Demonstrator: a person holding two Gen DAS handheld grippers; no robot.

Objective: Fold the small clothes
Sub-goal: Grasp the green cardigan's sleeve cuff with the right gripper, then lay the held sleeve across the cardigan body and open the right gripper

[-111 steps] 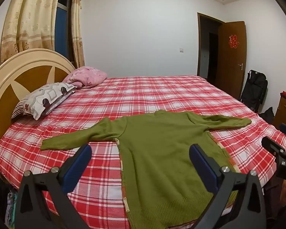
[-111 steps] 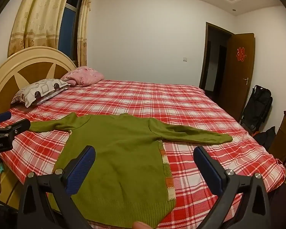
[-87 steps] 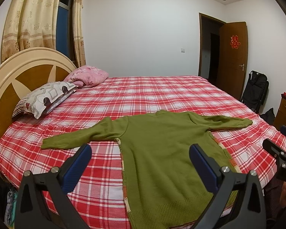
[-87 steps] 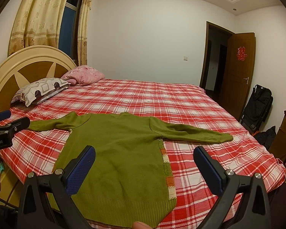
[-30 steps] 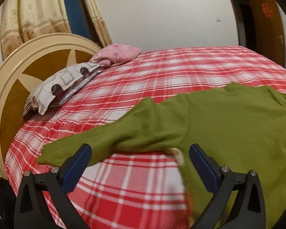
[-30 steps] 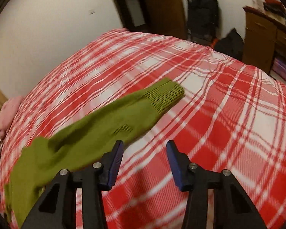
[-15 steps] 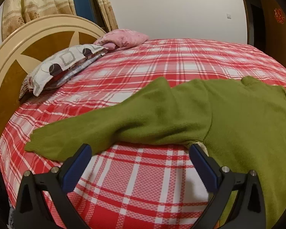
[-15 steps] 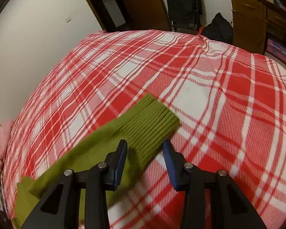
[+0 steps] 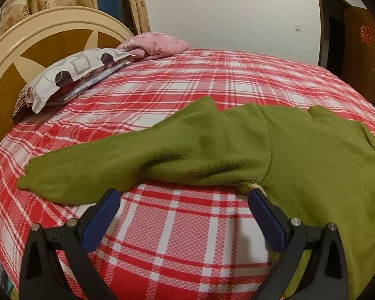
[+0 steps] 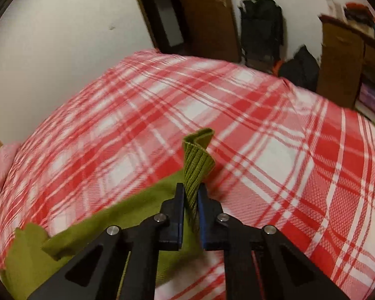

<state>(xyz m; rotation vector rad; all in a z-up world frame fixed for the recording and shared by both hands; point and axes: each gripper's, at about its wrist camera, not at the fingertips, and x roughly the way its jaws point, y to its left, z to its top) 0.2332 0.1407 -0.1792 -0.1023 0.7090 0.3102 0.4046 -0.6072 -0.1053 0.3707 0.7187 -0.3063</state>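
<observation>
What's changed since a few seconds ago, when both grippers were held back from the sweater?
Both moved in. The right gripper swung to the right sleeve's cuff, closed on it and lifted it off the bed. The left gripper went to the left sleeve and hangs open at its near edge. The sweater body lies flat as before; the pillows haven't moved.

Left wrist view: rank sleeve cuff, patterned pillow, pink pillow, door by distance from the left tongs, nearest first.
From the left tongs:
1. Sleeve cuff, just ahead, left.
2. Patterned pillow, far left by the headboard.
3. Pink pillow, behind it.
4. Door, far right wall.
</observation>
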